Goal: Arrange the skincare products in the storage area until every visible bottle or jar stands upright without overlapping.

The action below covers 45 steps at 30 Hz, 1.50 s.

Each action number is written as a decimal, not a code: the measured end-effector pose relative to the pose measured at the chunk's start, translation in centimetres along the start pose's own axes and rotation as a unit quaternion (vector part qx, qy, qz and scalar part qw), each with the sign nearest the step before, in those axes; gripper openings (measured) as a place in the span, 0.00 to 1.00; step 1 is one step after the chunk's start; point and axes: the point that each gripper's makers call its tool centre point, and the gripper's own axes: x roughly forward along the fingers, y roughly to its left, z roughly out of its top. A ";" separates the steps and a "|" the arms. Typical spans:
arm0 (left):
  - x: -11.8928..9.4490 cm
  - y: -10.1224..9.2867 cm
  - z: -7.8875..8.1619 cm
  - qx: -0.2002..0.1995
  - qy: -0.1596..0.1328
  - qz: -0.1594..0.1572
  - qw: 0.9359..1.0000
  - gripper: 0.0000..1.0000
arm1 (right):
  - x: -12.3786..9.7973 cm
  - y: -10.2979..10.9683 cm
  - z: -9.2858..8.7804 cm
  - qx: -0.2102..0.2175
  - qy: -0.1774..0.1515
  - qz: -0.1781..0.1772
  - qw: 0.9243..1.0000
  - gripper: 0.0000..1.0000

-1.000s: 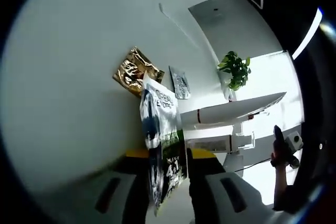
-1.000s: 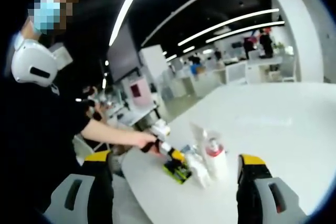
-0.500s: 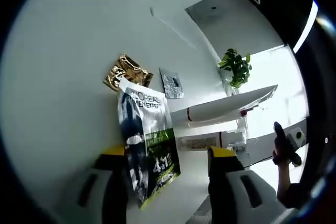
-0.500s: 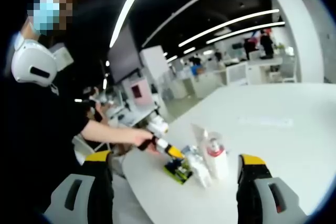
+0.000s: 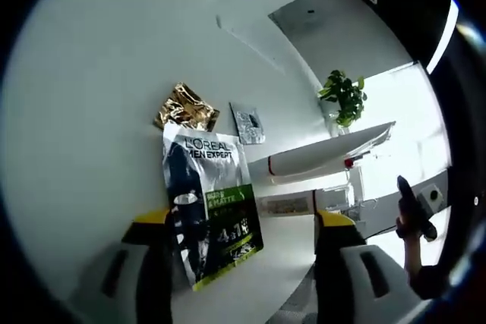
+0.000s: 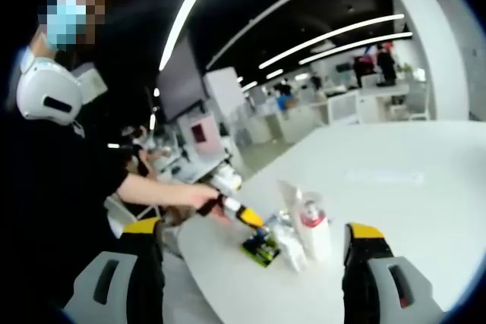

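Three sachets (image 5: 209,210), seemingly flat.

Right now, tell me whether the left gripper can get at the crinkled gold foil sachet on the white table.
Probably yes. The left gripper is open, and the gold foil sachet lies uncovered on the white table; but the dark L'Oreal packet lies between its jaws, so it must pass over that first.

Three sachets: printed (image 5: 211,210), gold (image 5: 186,108), silver (image 5: 247,123); two tubes (image 5: 319,158).
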 end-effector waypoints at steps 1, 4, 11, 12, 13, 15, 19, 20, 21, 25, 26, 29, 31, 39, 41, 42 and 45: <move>-0.1 0.0 0.0 0.001 -0.001 0.001 1.000 0.70 | 0.0 0.0 0.0 0.000 -0.001 0.000 1.000 0.99; -0.5 0.0 0.1 0.001 -0.004 0.004 1.000 0.71 | -0.1 0.1 0.1 -0.001 -0.003 0.000 1.000 0.99; -1.7 -0.4 -0.1 0.009 -0.013 0.009 1.000 0.76 | -0.1 0.6 0.2 -0.008 -0.003 -0.002 1.000 0.99; -1.9 -0.4 -0.1 0.011 -0.015 0.011 1.000 0.77 | -0.1 0.7 0.2 -0.008 -0.003 -0.002 1.000 0.99; -2.1 -0.4 -0.1 0.013 -0.018 0.013 1.000 0.78 | -0.1 0.9 0.2 -0.009 -0.003 -0.002 1.000 0.99; -2.7 -0.6 -0.1 0.018 -0.023 0.017 0.999 0.79 | 0.0 1.1 0.1 -0.012 0.000 -0.004 1.000 0.99; -4.2 -0.7 -0.4 0.029 -0.029 0.026 0.999 0.84 | 0.0 1.6 0.0 -0.018 0.004 -0.004 1.000 0.99; -4.6 -0.7 -0.5 0.031 -0.031 0.029 0.999 0.85 | 0.0 1.7 0.1 -0.020 0.005 -0.004 1.000 0.99; -4.9 -0.6 -0.5 0.032 -0.032 0.031 0.999 0.86 | 0.0 1.8 0.1 -0.021 0.005 -0.005 1.000 0.99; -6.7 -0.7 -1.1 0.048 -0.036 0.040 0.997 0.92 | -0.1 2.0 0.2 -0.030 0.008 -0.013 0.999 0.99; -7.1 -0.9 -1.3 0.051 -0.036 0.039 0.997 0.93 | 0.0 2.0 0.2 -0.031 0.009 -0.014 0.999 0.99; -8.4 -1.4 -1.9 0.064 -0.040 0.040 0.996 0.95 | 0.1 2.4 0.2 -0.034 0.009 -0.014 0.999 0.99; -9.0 -1.6 -2.1 0.072 -0.044 0.041 0.996 0.95 | 0.2 2.7 0.2 -0.036 0.009 -0.014 0.999 0.99; -12.6 -4.0 -1.8 0.104 -0.101 0.018 0.989 0.99 | 0.0 3.7 0.3 -0.042 0.010 -0.012 0.999 0.99; -13.4 -4.3 -1.8 0.109 -0.109 0.020 0.988 0.99 | -0.3 3.8 0.4 -0.043 0.008 -0.014 0.999 0.99; -14.0 -4.5 -1.8 0.117 -0.112 0.024 0.986 0.99 | -0.4 3.8 0.5 -0.044 0.008 -0.015 0.999 0.99; -15.2 -4.8 -1.9 0.141 -0.116 0.035 0.983 0.99 | -1.0 3.9 0.6 -0.048 0.007 -0.022 0.999 0.99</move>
